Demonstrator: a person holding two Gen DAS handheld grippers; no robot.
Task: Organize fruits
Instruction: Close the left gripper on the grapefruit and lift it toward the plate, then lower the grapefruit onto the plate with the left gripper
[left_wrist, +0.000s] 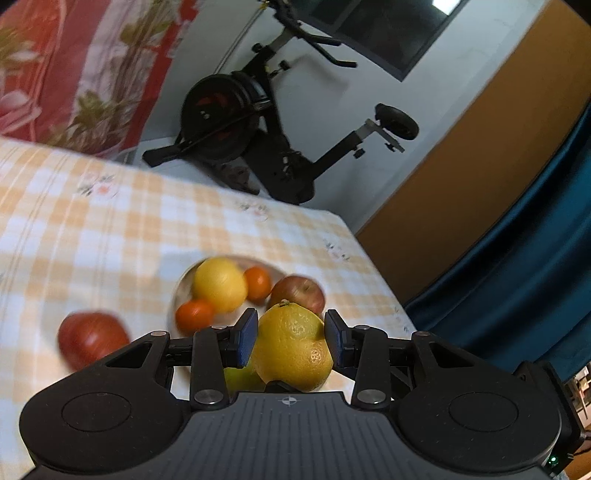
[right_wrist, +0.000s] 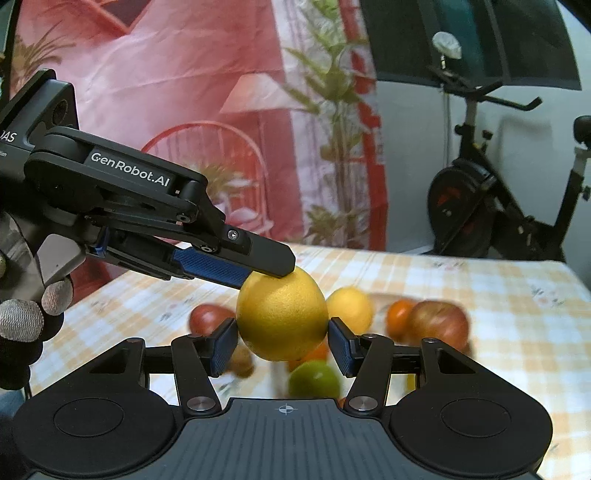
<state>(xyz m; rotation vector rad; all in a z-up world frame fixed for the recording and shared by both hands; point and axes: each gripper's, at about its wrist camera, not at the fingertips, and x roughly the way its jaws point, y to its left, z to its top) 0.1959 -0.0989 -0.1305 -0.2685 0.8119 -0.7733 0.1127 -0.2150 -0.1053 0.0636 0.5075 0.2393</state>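
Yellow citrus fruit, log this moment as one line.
left gripper: shut on yellow citrus fruit | right gripper: pads flank it, grip unclear | fruit aloft over tablecloth

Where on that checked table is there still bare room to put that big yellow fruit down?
Bare cloth lies beyond the plate, toward the exercise bike, and along the far right edge. It is crowded around the plate, with a red apple beside it.

Motion blurs the bowl's (left_wrist: 177, 295) fruit; a green fruit (right_wrist: 314, 380) sits half-hidden below the jaws.
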